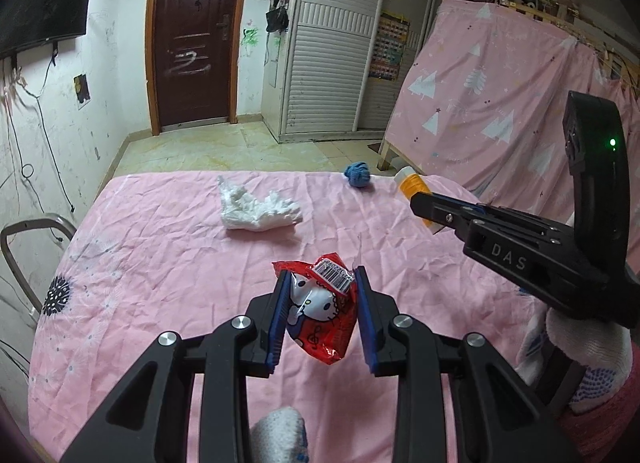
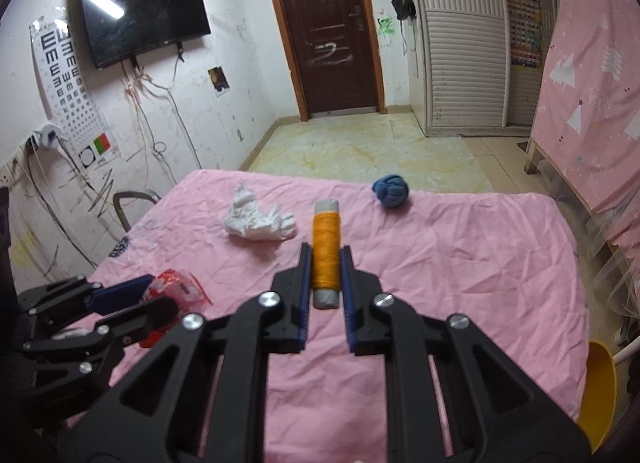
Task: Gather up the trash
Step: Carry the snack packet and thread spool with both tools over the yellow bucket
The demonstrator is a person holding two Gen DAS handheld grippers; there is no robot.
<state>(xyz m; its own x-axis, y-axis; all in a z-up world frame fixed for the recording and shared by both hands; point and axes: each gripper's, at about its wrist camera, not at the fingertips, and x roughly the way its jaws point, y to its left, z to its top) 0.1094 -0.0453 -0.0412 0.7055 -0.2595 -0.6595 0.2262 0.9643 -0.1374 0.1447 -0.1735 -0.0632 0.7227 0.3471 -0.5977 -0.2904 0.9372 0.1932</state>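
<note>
My left gripper is shut on a red snack wrapper with a cartoon cat and a barcode, held above the pink tablecloth. My right gripper is shut on an orange thread spool, lifted off the cloth; in the left wrist view that spool sticks out past the right gripper at the right. In the right wrist view the left gripper with the wrapper sits low at the left. A crumpled white tissue and a blue yarn ball lie on the far side of the table.
A chair back stands at the table's left edge. A yellow bin is at the table's near right corner. A bed frame draped in pink sheet rises on the right. Tiled floor and a brown door lie beyond.
</note>
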